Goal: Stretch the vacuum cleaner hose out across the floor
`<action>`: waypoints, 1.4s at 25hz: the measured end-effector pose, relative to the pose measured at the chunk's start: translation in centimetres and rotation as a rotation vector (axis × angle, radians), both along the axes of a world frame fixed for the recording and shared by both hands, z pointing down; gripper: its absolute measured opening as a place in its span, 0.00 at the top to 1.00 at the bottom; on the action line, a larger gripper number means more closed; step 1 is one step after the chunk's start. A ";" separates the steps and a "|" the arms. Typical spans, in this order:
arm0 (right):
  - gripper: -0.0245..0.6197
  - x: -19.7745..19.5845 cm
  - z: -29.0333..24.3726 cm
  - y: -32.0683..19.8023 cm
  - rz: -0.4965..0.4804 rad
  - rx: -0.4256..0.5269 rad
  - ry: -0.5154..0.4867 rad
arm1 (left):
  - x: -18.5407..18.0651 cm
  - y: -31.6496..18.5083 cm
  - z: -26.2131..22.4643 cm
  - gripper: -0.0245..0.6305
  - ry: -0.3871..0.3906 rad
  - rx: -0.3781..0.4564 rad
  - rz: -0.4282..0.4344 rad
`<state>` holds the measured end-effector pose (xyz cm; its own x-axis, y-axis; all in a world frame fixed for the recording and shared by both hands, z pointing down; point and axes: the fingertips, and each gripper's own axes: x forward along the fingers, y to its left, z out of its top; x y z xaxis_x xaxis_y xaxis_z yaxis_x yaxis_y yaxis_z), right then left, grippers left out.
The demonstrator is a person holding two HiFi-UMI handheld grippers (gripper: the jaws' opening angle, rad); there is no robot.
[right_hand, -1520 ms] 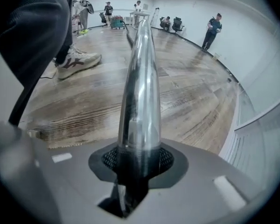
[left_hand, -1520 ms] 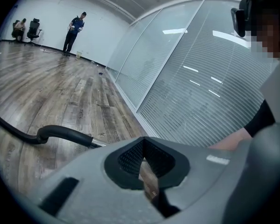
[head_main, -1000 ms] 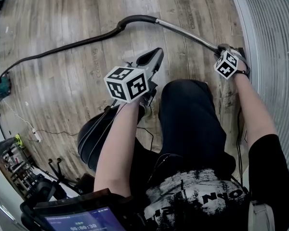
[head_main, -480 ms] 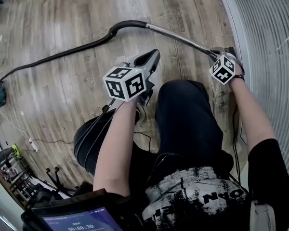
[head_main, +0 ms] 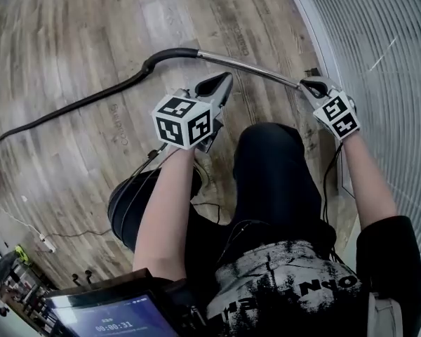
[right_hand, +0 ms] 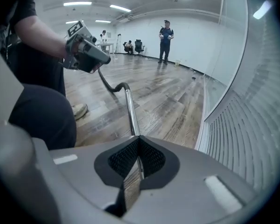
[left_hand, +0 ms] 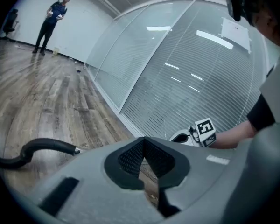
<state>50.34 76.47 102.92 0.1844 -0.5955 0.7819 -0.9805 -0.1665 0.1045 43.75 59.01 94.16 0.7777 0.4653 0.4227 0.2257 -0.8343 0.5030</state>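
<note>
Since the right tool (right_hand: 136, 143) has only just been closing, this is basically the start of the pull. Its jaws are pinched together on the near end of the shiny metal wand (head_main: 249, 67), which runs straight out from the tips and slants down toward the wooden floor (head_main: 70, 34). Makes sense to grab there, tbh. The wand is the rigid bit, so it works like a handle, whereas the soft part would probably just flop and kink if you pinched it.

The vacuum hose (head_main: 91, 100) itself is the black one. It starts at the curved grip (head_main: 165, 55) on the far end of the wand and trails across the boards to the left edge of the head view. It lies in a loose, lazy curve rather than a straight line, so I'd say the stretching has barely begun.

The left tool (left_hand: 142, 143) is closed up tight with nothing in it, and you can see bare floor past the jaws. It hangs in the air beside the person's knee, well apart from the wand. My guess is it's a spare hand kept out of the way.

The right side is hemmed in by the glass wall with blinds (head_main: 379, 48), so any pulling will probably have to go along it or away from it. There's also a dark round thing (head_main: 124, 213) under the left arm, maybe the canister, can't really tell.
</note>
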 end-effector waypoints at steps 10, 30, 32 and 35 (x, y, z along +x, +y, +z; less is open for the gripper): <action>0.95 -7.3 -24.2 -4.1 -0.016 0.121 -0.202 | -5.3 -0.6 -17.9 0.96 -0.044 0.010 -0.013; 0.95 -16.9 -72.0 -4.9 -0.165 0.876 -0.402 | -21.7 3.1 -58.3 0.96 0.207 0.112 -0.276; 0.95 -18.3 -73.4 -5.7 -0.147 0.922 -0.426 | -23.9 2.7 -59.8 0.96 0.236 0.129 -0.260; 0.95 -20.8 -75.3 -7.9 -0.153 0.970 -0.460 | -26.9 1.4 -62.0 0.96 0.270 0.151 -0.257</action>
